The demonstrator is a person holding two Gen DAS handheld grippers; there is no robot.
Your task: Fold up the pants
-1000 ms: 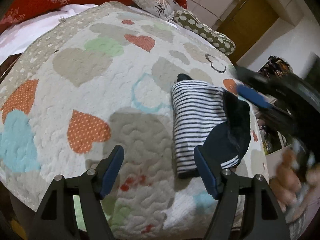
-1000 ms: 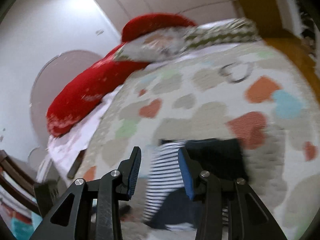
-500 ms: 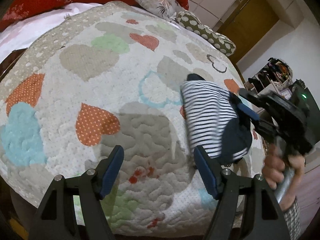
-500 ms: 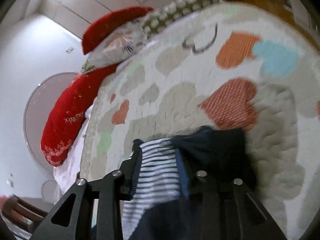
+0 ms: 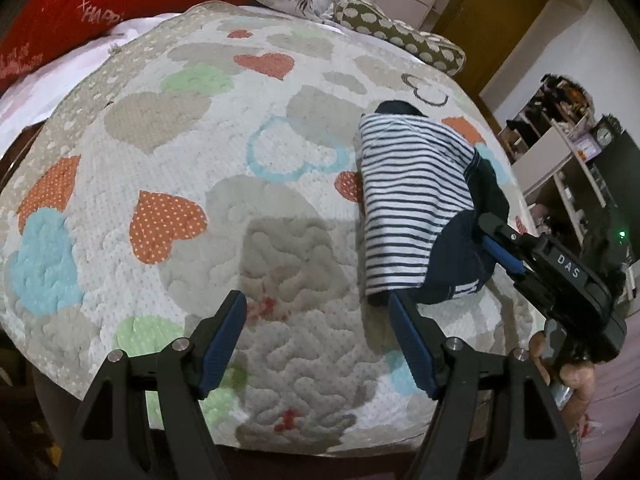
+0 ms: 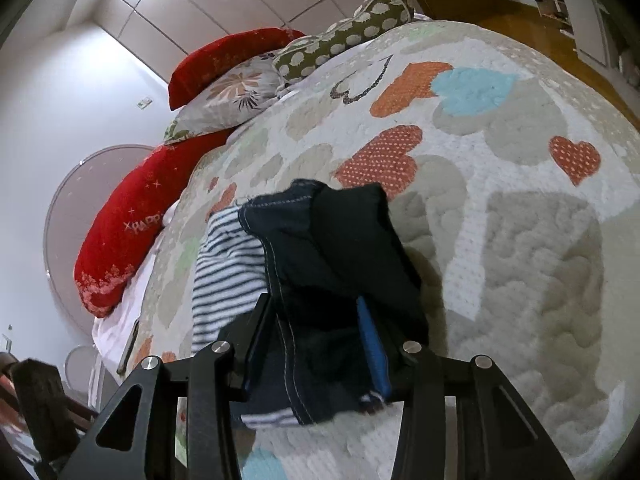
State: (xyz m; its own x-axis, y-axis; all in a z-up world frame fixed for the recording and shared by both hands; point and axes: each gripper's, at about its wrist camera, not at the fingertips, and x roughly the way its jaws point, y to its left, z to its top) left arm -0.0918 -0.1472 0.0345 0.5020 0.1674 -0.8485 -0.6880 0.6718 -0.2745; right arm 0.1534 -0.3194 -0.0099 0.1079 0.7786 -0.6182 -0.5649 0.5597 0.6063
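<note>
Lying near the right edge of the bed's heart-patterned quilt (image 5: 200, 152), the pants (image 5: 412, 200) are folded into a compact bundle, striped lining up and dark navy fabric showing along the side nearest the right tongs (image 6: 316, 344). In the right wrist view the navy cloth fills the gap between both blue pads, bunched and lifted a little off the quilt, so these tongs are closed onto the pants at the bundle's near end, though the jaws stand fairly far apart around the thick fold. From the left wrist view the right tongs come in low from the right side of the bed, angled up and inward toward the bundle, with the person's right hand (image 5: 572, 376) wrapped round the handle below the bed's edge; the body of the tool carries the letters DAS.

The left tongs (image 5: 316, 340) hover above the near part of the quilt with the jaws spread wide and nothing between them. The right pad sits just at the near corner of the striped bundle in the picture; whether it touches the cloth cannot be told.

At the head of the bed lie a red pillow (image 6: 132, 232), a floral pillow (image 6: 232, 96) and a dotted green bolster (image 6: 348, 36)
</note>
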